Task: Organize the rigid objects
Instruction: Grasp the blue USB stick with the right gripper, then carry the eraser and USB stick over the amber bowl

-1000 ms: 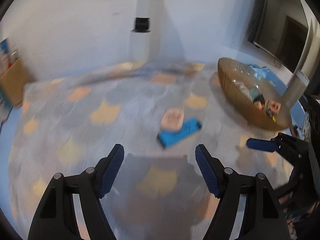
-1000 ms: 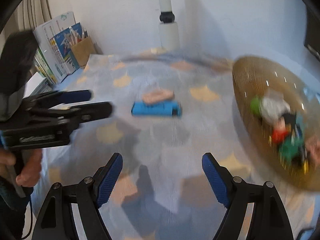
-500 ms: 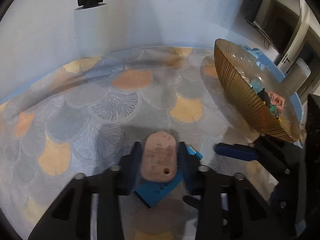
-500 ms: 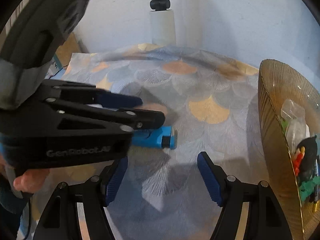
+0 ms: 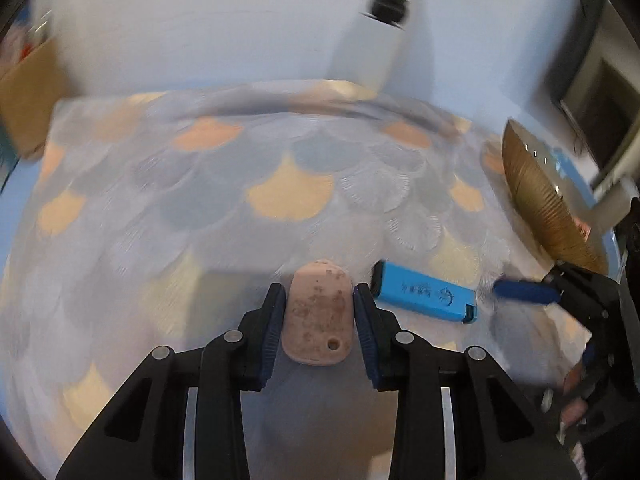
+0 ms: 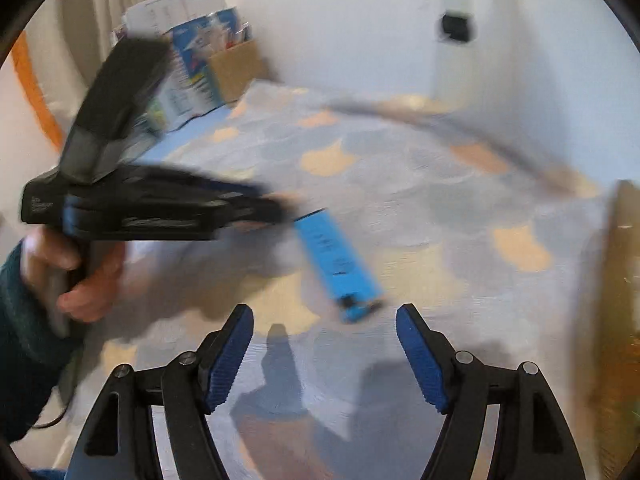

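My left gripper [image 5: 318, 292] is shut on a flat pink tag-shaped block [image 5: 318, 314] with a small hole, held just above the patterned cloth. A blue rectangular block [image 5: 424, 291] lies on the cloth just to its right; in the right wrist view the blue block [image 6: 338, 266] lies ahead of my right gripper [image 6: 324, 320], which is open and empty. The left gripper [image 6: 256, 208] also shows there, blurred, at the left. A gold ribbed bowl [image 5: 536, 200] stands at the right.
The cloth [image 5: 288, 176] with scale pattern covers the table. A cardboard box with booklets [image 6: 216, 60] stands at the far left corner. A white post [image 5: 376, 44] rises behind the table by the wall. The bowl's rim [image 6: 624, 240] is at the right edge.
My left gripper closed on the pink block and has lifted it off the blue block, moving left. My right gripper has come closer to the blue block.
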`<state>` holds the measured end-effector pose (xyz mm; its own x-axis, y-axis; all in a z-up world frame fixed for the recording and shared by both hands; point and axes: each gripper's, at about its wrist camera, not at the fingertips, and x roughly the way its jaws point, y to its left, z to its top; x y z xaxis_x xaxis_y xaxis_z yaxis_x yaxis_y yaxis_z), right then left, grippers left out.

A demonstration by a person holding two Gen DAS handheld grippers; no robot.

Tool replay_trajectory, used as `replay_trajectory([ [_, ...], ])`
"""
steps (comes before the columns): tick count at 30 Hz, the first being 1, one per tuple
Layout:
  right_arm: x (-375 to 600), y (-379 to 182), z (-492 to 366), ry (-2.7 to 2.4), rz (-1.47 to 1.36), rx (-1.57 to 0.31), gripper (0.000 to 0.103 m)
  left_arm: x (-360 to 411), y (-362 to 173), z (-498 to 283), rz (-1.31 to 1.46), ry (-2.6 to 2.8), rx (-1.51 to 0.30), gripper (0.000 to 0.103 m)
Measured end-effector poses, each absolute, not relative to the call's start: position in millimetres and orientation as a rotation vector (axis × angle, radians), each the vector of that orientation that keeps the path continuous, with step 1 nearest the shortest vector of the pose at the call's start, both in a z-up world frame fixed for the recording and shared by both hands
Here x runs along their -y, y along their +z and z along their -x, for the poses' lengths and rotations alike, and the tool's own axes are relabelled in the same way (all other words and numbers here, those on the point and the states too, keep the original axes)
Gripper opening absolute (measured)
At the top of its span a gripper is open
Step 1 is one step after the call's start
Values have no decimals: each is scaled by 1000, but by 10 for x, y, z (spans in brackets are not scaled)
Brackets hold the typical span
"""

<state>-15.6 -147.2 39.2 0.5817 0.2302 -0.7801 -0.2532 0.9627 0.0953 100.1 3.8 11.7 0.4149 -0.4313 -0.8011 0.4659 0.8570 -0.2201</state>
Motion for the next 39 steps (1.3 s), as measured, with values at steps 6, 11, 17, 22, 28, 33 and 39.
replay_trajectory([
  [6,1441,343,-95,232,28,-954,69,-96,107,-842,-10,-527,-968,32],
  [11,1157,264,-248,198,152,-946,34,-114,102,-686,-7,-505,-964,32],
  [17,1073,259,53,207,193,-927,24,-97,95,-429,-12,-493,-948,32],
  [22,1244,257,583,127,162,-946,24,34,72,-105,-22,-500,-934,32],
  [28,1540,265,1202,-21,100,-972,24,273,52,302,-105,-529,-926,32],
  [33,1846,280,1505,-79,5,-983,24,383,26,483,-85,-559,-904,32],
  [39,1777,265,1564,-115,42,-947,28,491,17,552,-163,-528,-883,49],
])
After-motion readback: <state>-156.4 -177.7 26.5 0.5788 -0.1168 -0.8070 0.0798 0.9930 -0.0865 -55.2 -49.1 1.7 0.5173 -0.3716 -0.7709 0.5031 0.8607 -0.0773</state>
